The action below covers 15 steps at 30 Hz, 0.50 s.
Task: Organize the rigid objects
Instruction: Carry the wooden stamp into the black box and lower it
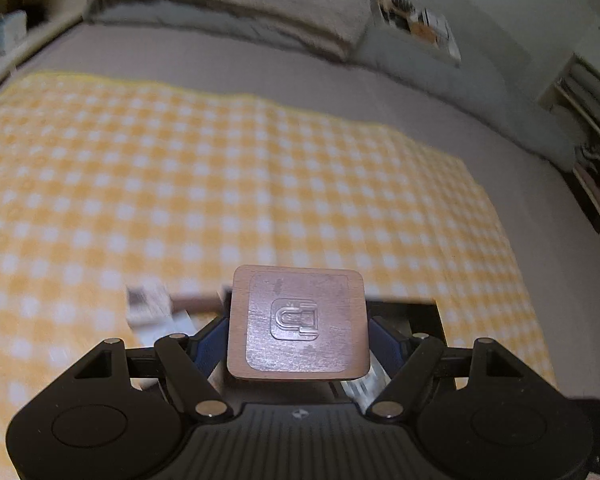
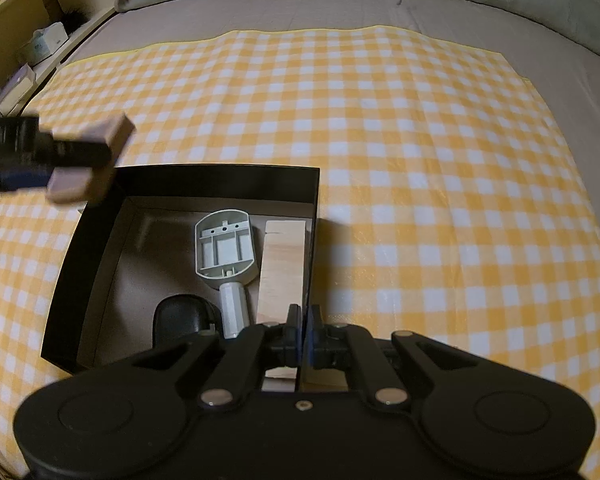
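Note:
My left gripper (image 1: 298,332) is shut on a brown square block (image 1: 298,324) with an embossed emblem, held above the cloth. In the right wrist view that left gripper (image 2: 82,152) and its block (image 2: 112,136) hover over the far left corner of a black open box (image 2: 220,182). The box holds a grey plastic handled part (image 2: 226,256), a pale wooden block (image 2: 282,268) and a black rounded object (image 2: 180,318). My right gripper (image 2: 303,320) is shut and empty over the box's right wall.
A yellow-and-white checked cloth (image 2: 420,160) covers a grey bed. Pillows (image 1: 240,4) lie at the far end. Shelves with small boxes (image 2: 40,46) stand to the left. The box corner (image 1: 416,316) and blurred items (image 1: 148,308) show under my left gripper.

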Available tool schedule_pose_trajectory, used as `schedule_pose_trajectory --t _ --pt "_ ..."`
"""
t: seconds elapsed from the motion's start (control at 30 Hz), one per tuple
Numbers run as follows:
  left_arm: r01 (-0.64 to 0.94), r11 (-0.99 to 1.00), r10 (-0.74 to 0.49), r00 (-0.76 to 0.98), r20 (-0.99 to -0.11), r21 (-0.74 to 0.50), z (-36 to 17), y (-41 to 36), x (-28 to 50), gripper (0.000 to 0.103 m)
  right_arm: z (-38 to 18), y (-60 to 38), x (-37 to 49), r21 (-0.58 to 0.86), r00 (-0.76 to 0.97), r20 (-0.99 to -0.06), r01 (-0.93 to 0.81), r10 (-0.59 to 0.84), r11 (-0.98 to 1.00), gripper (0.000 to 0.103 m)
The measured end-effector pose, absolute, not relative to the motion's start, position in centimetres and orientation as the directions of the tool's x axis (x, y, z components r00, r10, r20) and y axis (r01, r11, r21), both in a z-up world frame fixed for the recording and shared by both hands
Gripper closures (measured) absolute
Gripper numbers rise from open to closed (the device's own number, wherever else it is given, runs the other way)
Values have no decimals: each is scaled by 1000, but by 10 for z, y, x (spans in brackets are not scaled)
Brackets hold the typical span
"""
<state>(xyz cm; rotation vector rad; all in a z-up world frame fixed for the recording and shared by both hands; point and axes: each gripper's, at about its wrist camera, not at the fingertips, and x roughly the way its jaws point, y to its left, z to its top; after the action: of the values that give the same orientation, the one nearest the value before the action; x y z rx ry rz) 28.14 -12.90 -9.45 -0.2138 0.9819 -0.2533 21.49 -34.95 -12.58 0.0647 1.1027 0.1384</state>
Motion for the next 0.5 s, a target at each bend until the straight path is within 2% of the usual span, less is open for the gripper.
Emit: schedule_pose_trajectory --t 0.23,0.5 --pt "115 966 -257 490 -833 -231 -116 -149 275 27 -126 -339 213 90 448 -886 -81 117 993 100" --pt "83 972 -230 524 -820 -219 -123 -152 280 26 -127 -337 217 83 445 -889 -79 110 993 100"
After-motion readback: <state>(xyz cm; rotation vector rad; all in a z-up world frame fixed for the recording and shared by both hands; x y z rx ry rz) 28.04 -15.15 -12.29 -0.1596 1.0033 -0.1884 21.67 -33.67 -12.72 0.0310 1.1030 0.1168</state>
